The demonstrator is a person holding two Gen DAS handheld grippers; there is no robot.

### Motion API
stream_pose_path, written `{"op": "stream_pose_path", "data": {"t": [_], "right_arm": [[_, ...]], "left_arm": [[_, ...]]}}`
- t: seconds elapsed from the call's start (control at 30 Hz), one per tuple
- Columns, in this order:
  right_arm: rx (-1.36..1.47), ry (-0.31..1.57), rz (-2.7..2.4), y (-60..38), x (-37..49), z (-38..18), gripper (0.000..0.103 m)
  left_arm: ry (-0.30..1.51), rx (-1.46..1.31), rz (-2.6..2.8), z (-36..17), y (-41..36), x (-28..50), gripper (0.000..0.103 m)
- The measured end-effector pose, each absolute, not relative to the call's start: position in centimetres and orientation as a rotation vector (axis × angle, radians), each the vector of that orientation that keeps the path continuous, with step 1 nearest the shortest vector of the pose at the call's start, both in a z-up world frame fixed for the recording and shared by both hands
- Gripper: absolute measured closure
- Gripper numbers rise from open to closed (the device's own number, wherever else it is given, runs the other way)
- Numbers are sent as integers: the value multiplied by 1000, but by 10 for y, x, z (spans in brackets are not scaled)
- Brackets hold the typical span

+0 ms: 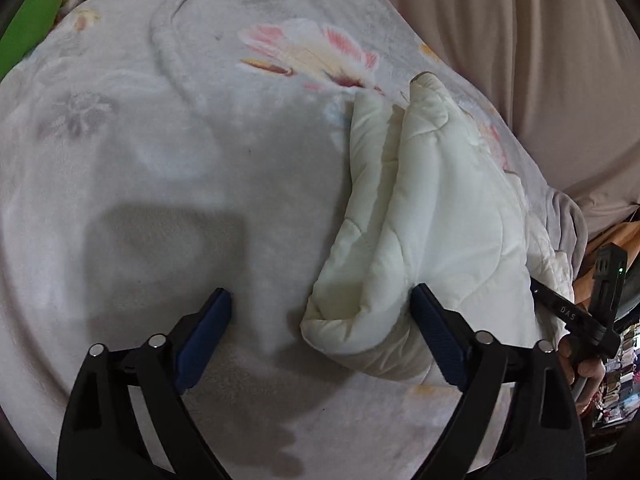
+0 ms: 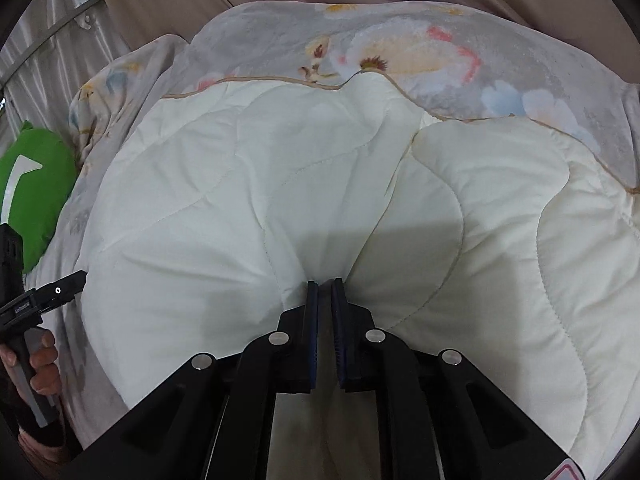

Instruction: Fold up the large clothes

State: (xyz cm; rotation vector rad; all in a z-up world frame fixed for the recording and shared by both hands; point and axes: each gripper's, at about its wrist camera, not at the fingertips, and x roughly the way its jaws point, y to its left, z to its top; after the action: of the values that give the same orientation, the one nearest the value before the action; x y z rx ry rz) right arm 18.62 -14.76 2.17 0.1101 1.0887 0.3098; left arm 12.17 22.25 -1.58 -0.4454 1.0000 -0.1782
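Note:
A cream quilted cover (image 2: 280, 184) with tan piping lies spread over a grey floral blanket (image 2: 400, 48). My right gripper (image 2: 325, 285) is shut on a pinch of the quilt near its close edge, and creases fan out from the pads. In the left wrist view a folded, bunched end of the quilt (image 1: 416, 208) rests on the blanket (image 1: 168, 168). My left gripper (image 1: 323, 298) stands open over it. Its right pad (image 1: 434, 328) sits against the quilt's side, while its left pad (image 1: 208, 332) hovers over bare blanket. The right gripper's body (image 1: 576, 312) shows at the far right.
A green cushion-like object (image 2: 36, 188) lies at the blanket's left side. Beige draped fabric (image 1: 520, 60) runs behind the bed. A hand on the left gripper's handle (image 2: 40, 364) shows at the left edge. Cluttered items (image 1: 616, 380) sit beyond the bed's right edge.

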Motion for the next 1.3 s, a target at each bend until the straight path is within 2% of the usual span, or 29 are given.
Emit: {"op": "stream_pose_path", "data": {"t": [0.23,0.27,0.3,0.37,0.47,0.57,0.7,0.87,1.07,1.3], "right_arm": [[118,1043,306,-150,182,15,95],[117,1037,304,-150,182,16,95],[114,1032,304,-150,183,15,95],[107,1022,300,-149,182,16,95],[81,1007,286,-146,181,15,95],[52,990,270,-143,178,15,95],[32,976,260,-142,176,14,95],[64,987,257,-149,166,20,95],[80,970,264,-174,117,45,95],[45,982,273,-186,84,33,97]], "left_arm": [[977,-387,-277,-17,171,147,8],[973,-377,-262,-14,164,150,12],[970,-372,-267,-11,159,151,19],[955,-366,-272,3,149,150,46],[889,-293,-247,33,133,143,72],[804,-250,-266,69,119,129,81],[714,-191,-359,113,88,111,83],[663,-89,-413,140,35,103,83],[643,-45,-470,147,2,97,83],[652,-12,-520,149,-40,93,83]]}}
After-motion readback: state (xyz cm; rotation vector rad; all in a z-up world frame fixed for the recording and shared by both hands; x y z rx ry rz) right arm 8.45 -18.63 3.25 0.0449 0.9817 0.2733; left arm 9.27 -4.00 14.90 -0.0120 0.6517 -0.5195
